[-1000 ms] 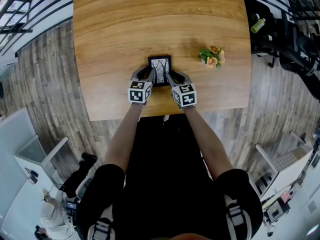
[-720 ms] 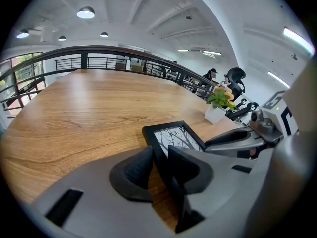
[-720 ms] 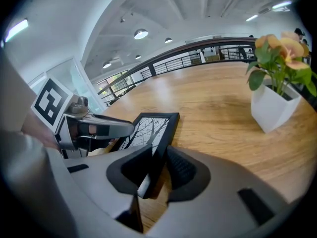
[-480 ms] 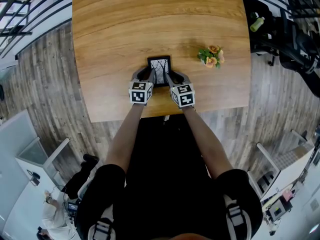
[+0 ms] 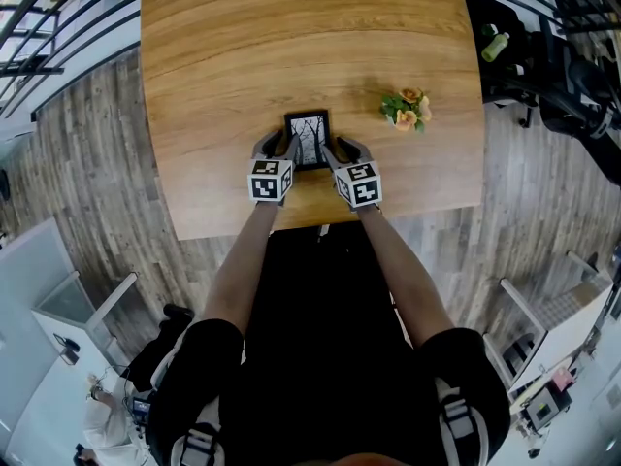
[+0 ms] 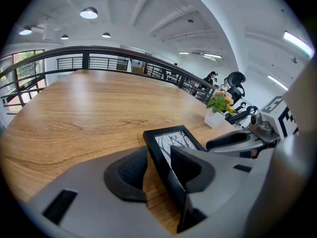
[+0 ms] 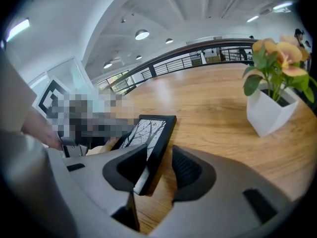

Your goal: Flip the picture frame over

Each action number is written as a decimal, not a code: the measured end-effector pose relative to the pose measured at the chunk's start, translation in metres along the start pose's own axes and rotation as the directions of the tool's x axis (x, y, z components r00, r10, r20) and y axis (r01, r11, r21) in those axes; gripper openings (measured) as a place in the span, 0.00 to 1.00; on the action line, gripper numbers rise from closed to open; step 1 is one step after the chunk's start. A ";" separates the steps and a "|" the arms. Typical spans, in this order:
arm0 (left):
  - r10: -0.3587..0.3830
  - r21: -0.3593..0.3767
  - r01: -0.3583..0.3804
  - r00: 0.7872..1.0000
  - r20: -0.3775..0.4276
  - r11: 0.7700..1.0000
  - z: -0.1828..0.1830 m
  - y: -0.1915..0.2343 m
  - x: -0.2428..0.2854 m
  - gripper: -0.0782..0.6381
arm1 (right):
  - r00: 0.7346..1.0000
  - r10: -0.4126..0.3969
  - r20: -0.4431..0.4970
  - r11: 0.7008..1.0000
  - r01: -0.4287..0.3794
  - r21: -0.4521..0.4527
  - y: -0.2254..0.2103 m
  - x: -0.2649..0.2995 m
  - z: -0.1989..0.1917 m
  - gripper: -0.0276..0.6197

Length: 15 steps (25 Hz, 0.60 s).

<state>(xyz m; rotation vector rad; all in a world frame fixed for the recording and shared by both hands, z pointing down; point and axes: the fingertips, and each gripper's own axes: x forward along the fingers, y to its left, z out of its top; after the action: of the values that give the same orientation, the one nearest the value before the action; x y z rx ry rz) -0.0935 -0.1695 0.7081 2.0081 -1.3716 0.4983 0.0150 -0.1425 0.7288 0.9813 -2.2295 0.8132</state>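
A small black picture frame lies picture side up on the wooden table, showing bare trees. My left gripper straddles its near left edge and my right gripper its near right edge. Both sets of jaws have just been opening with the frame between them. In the left gripper view the frame leans by the right pad, with a gap to the left pad. In the right gripper view the frame sits by the left pad, clear of the right one. Neither pair presses on it.
A small white pot of orange flowers stands to the right of the frame, close to my right gripper. The table's near edge runs just behind both grippers. Bare wood stretches beyond the frame. Railings and office chairs surround the table.
Both pairs of jaws have spread a little wider around the frame. The frame and both hands stay where they were.
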 end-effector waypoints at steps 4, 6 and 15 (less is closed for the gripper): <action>0.005 0.000 -0.005 1.000 0.016 1.000 0.001 -0.002 -0.008 0.31 | 1.000 0.007 0.001 1.000 -0.007 -0.022 -0.003 -0.008 -0.002 0.31; 0.008 0.006 -0.008 1.000 0.028 1.000 0.002 -0.004 -0.013 0.31 | 1.000 0.016 -0.010 0.998 -0.016 -0.055 -0.003 -0.012 -0.005 0.31; -0.018 0.051 0.015 0.998 0.055 0.999 -0.003 -0.014 -0.044 0.28 | 1.000 -0.007 0.019 0.996 0.009 -0.093 -0.004 -0.034 -0.012 0.17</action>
<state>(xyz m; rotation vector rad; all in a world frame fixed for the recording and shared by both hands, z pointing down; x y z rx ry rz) -0.0971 -0.1337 0.6784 2.0866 -1.3871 0.4766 0.0403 -0.1209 0.7144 0.9565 -2.2561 0.6931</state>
